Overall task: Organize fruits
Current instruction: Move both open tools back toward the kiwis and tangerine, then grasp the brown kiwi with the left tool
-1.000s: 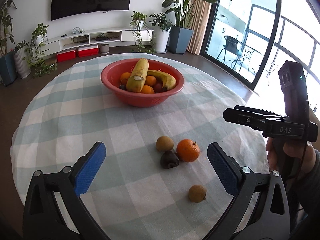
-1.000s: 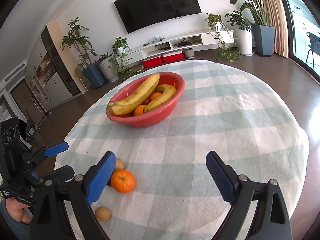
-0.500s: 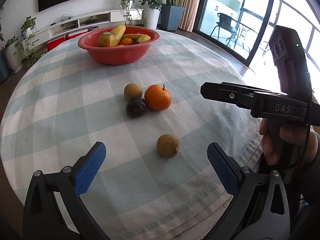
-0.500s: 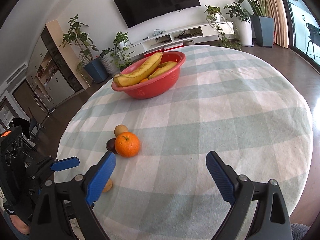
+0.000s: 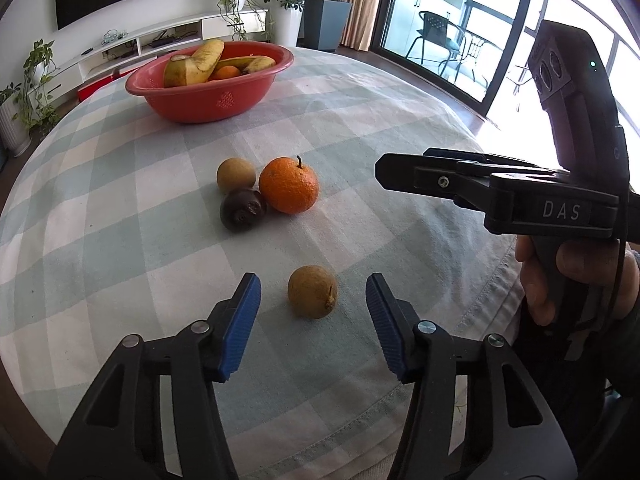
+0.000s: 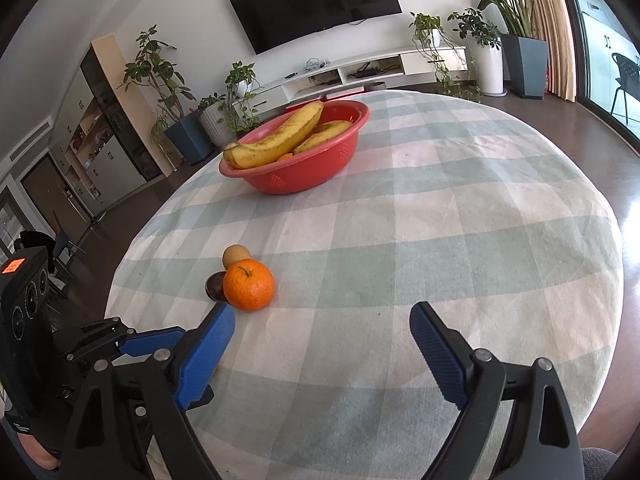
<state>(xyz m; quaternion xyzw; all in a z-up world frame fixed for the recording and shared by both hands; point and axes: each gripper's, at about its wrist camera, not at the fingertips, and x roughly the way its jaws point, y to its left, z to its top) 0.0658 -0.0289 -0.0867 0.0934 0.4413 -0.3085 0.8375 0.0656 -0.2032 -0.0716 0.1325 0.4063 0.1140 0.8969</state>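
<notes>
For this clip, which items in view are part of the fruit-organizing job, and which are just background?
Job items:
- left gripper, open around the near brown fruit
- orange
- far brown fruit
- dark fruit
- red bowl with bananas
- right gripper, open

Background:
- TV
- potted plants
- checked tablecloth

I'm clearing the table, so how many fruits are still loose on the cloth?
4: a brown fruit between the left gripper fingers, plus an orange, a dark fruit and another brown fruit clustered mid-table.

Bright daylight from glass doors [image 5: 452, 32] (blown-out glare), soft shadows, sharp focus, heavy fisheye edge warping.
</notes>
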